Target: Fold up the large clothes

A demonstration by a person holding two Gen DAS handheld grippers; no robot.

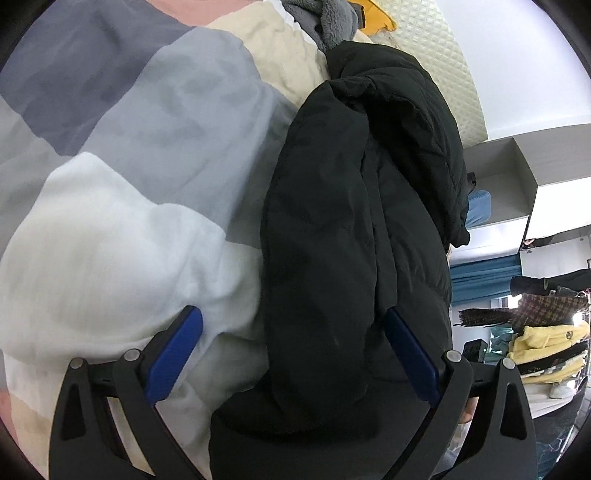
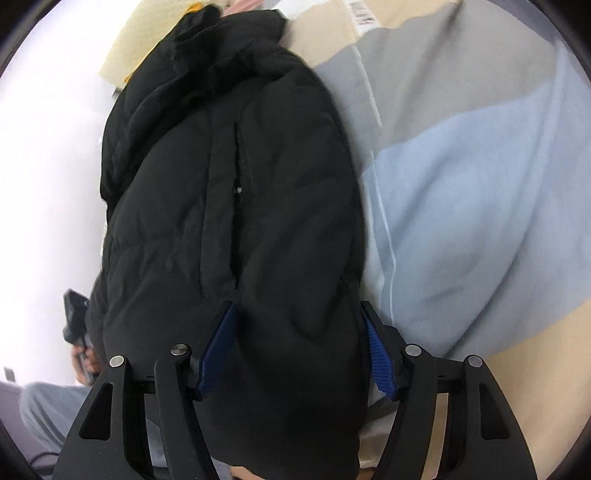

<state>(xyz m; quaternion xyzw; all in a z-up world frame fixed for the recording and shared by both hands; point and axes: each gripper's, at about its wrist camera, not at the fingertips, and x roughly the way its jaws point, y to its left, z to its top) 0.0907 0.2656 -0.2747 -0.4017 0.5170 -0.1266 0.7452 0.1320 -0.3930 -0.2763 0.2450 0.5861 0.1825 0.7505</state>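
A black puffer jacket [image 1: 354, 229] lies lengthwise on a bed, folded into a long narrow bundle. It also fills the middle of the right wrist view [image 2: 236, 221]. My left gripper [image 1: 293, 325] is open, its blue pads [image 1: 177, 350] wide apart over the jacket's near end and the duvet beside it. My right gripper [image 2: 297, 314] is open too, its blue pads [image 2: 376, 354] standing on either side of the jacket's near end. Whether the pads touch the cloth I cannot tell.
The bed has a patchwork duvet [image 1: 122, 155] in grey, white, beige and pale blue [image 2: 472, 177]. A grey fleece [image 1: 325, 18] lies beyond the jacket. A rack of clothes [image 1: 543, 332] stands at the right. A person holding a phone [image 2: 75, 314] sits at the left.
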